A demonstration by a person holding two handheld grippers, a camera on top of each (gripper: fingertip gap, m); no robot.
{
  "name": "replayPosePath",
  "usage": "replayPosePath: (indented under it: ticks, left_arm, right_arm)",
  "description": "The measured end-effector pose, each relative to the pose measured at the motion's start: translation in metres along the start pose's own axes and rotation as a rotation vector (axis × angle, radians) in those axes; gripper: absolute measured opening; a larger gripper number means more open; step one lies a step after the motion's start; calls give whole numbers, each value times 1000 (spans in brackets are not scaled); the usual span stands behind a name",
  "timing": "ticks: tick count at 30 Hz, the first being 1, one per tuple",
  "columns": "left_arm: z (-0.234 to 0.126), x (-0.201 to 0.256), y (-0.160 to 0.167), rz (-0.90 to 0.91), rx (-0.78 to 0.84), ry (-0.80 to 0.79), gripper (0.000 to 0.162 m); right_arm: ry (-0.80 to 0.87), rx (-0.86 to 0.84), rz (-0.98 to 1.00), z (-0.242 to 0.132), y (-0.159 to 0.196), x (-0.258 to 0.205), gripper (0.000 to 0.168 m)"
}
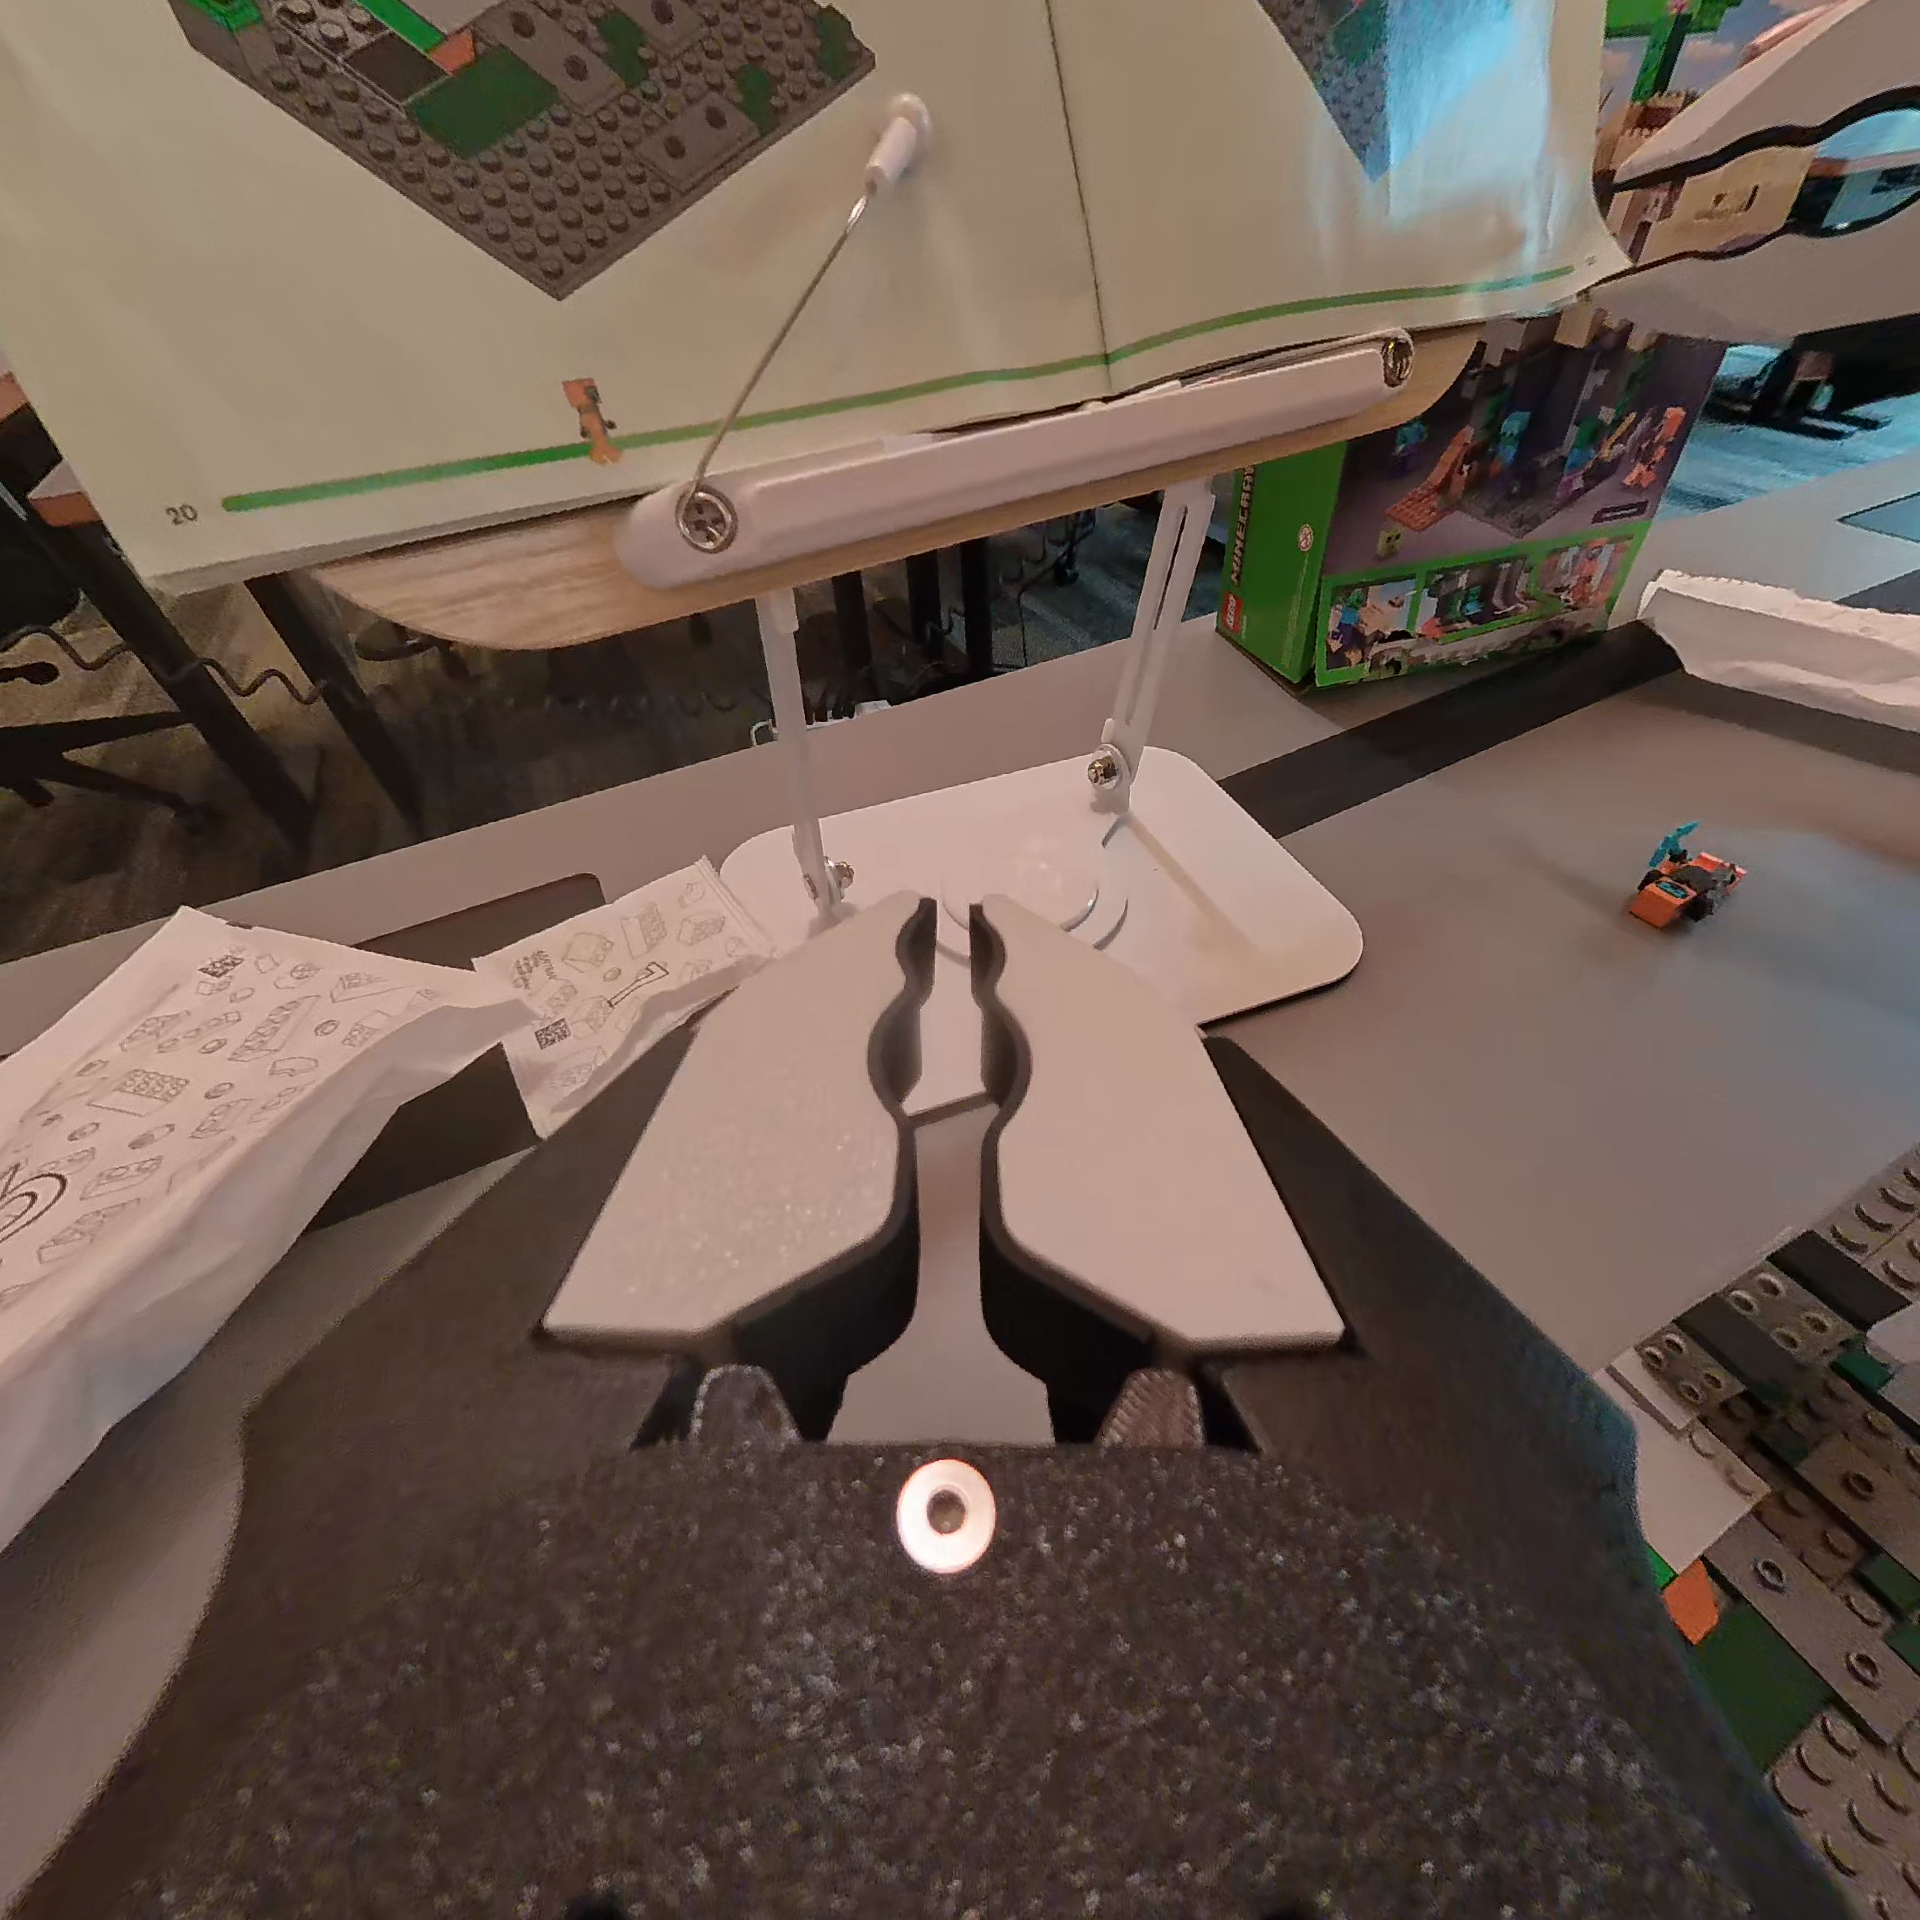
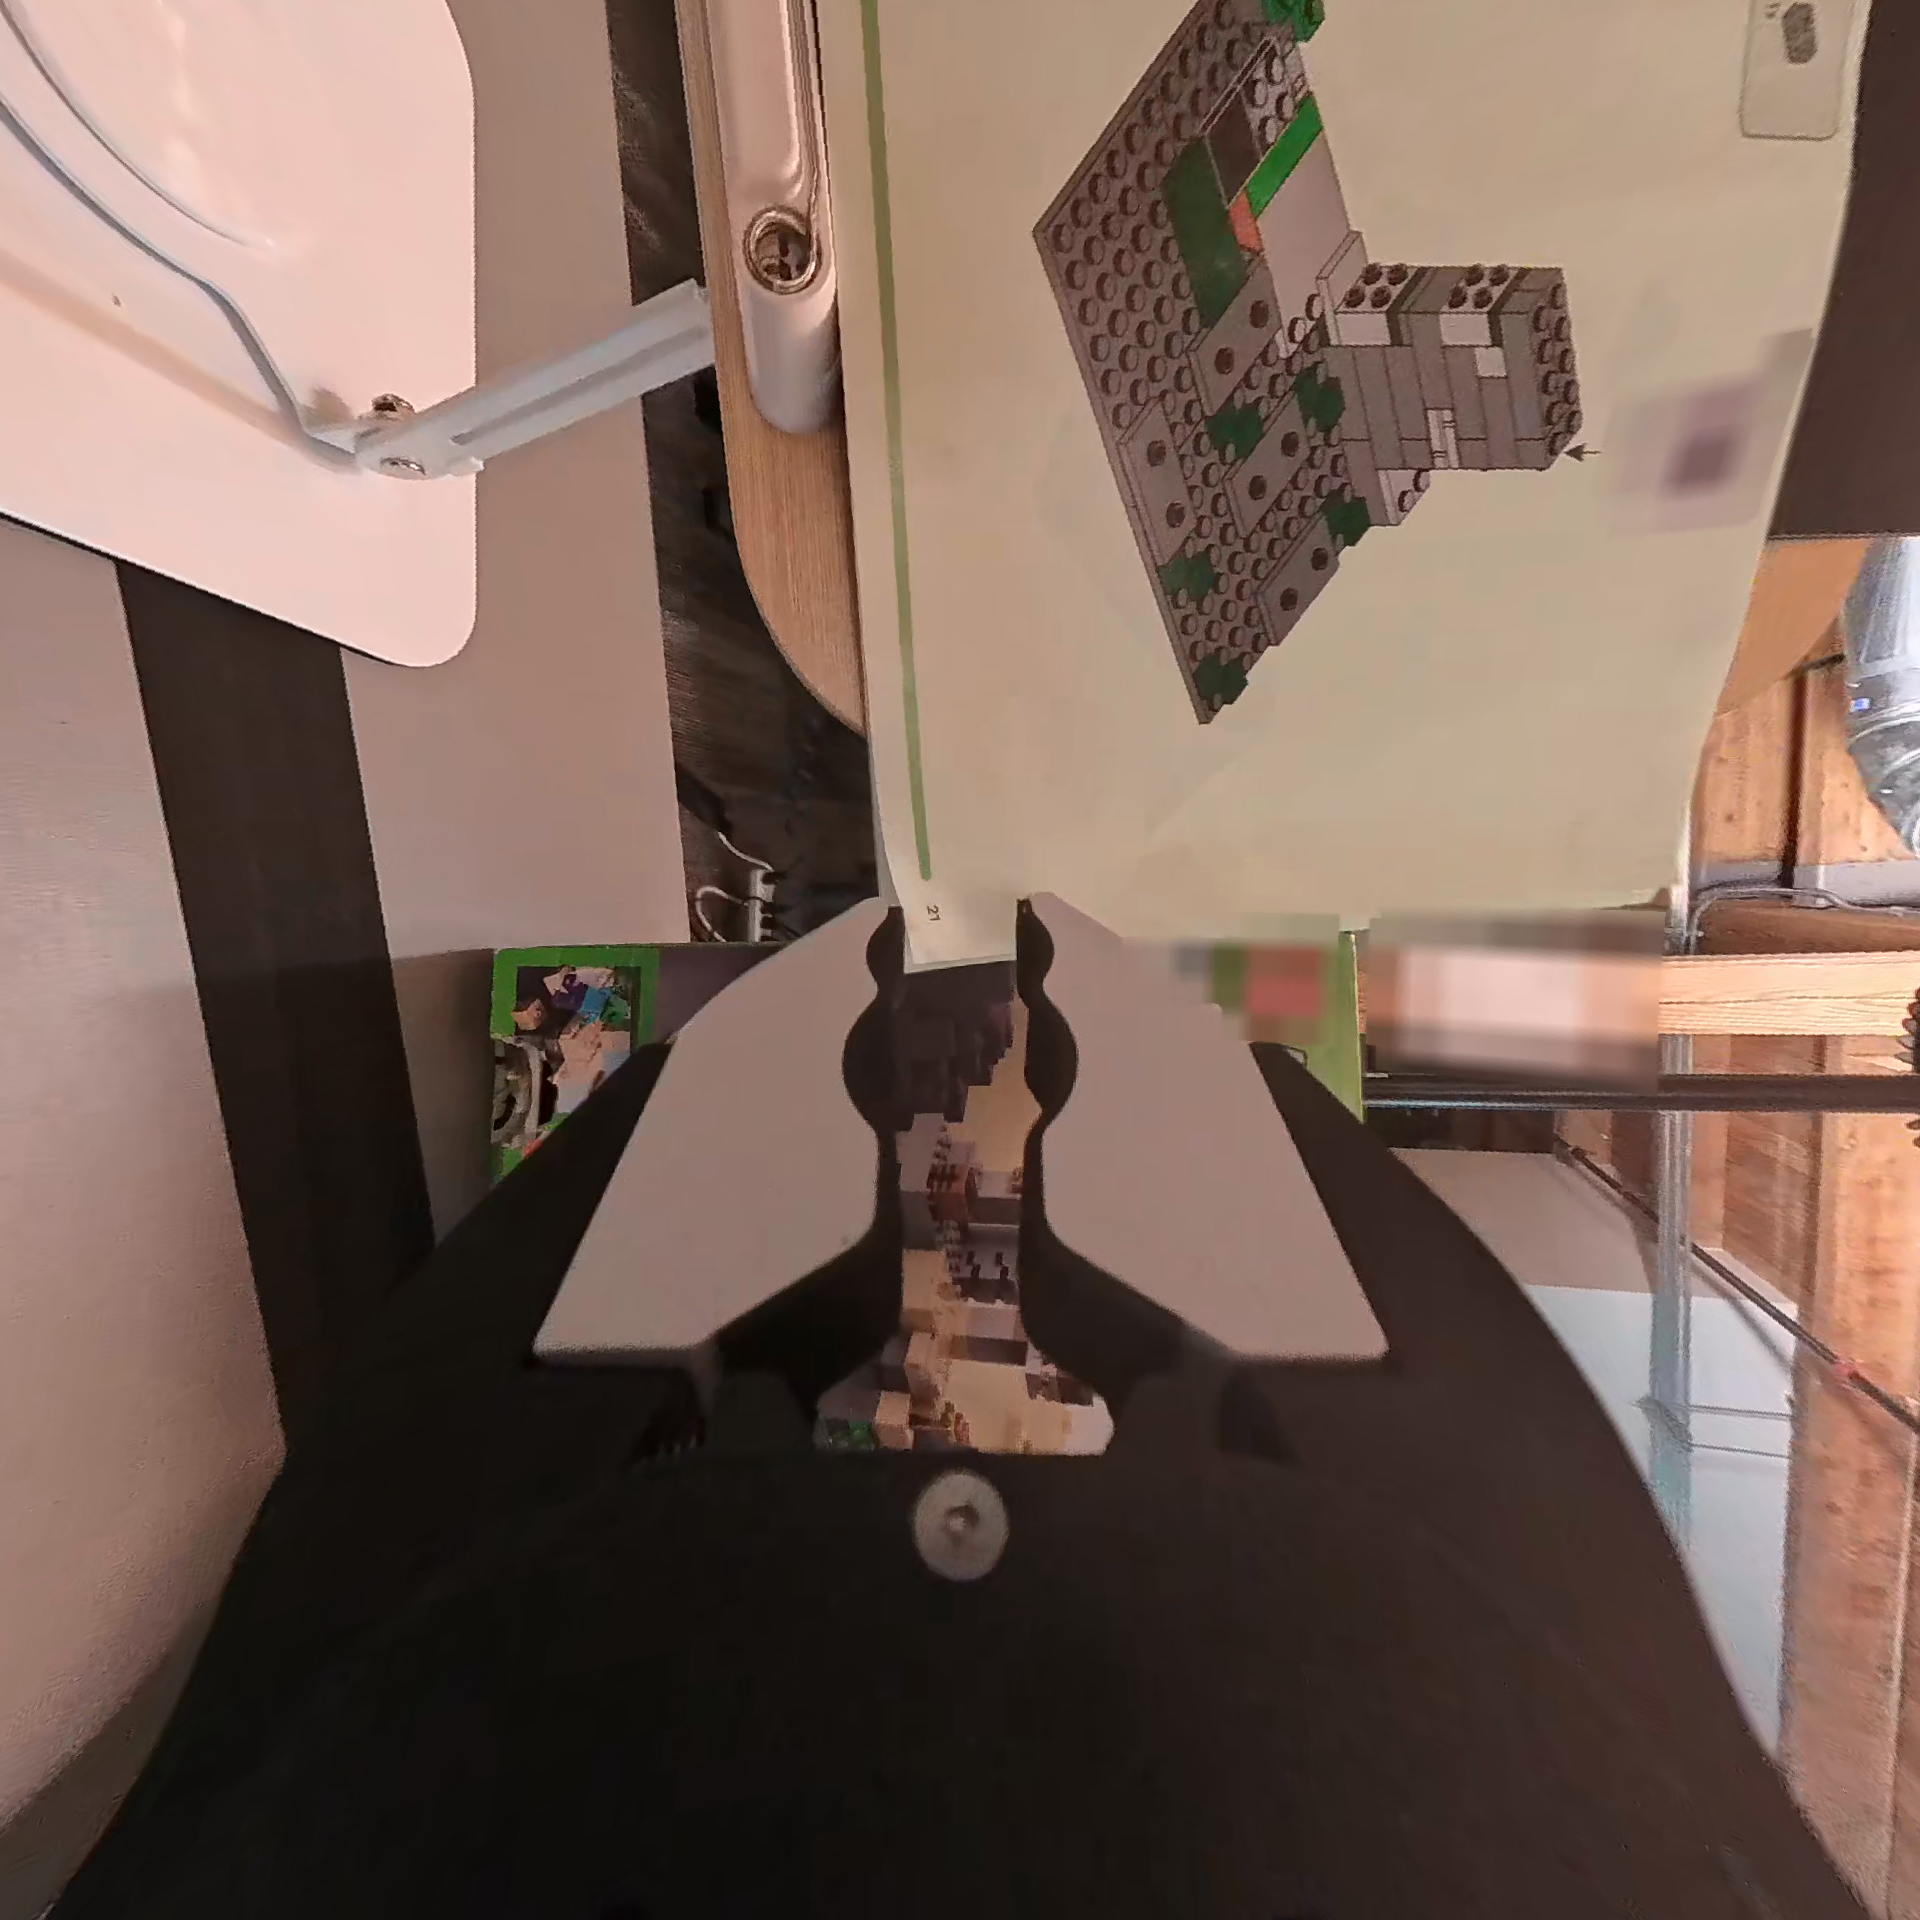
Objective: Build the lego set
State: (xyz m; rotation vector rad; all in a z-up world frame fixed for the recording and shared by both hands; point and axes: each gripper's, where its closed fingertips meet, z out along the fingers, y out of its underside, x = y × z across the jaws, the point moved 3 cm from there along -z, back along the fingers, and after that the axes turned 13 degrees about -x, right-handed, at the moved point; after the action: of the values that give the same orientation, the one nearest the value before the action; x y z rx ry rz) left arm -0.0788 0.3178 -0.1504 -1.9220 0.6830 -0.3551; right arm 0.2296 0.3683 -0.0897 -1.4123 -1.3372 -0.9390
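Note:
The instruction booklet lies open on a white stand with a wooden shelf. My left gripper hovers over the stand's base; its jaws are almost together with nothing between them. A grey studded Lego build with green and orange pieces sits at the right edge. My right gripper is rolled sideways and open. The bottom corner of the booklet's right page lies between its fingertips. I cannot tell whether they touch it.
Torn white paper bags lie at the left on the grey table. A small orange and teal Lego model stands at the right. The green set box stands behind the stand; it also shows in the right wrist view. The gap from one gripper's tips to the other's is roughly 30 cm. To the grey studded Lego build: left tips about 20 cm, right tips about 30 cm.

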Motion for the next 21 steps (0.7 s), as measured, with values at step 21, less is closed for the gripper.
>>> replayPosePath:
  ticks: [21]
  left_arm:
    - [-3, 16, -37, 94, 23, 47, 17]
  right_arm:
    - [-21, 37, -30, -23, -19, 6, 0]
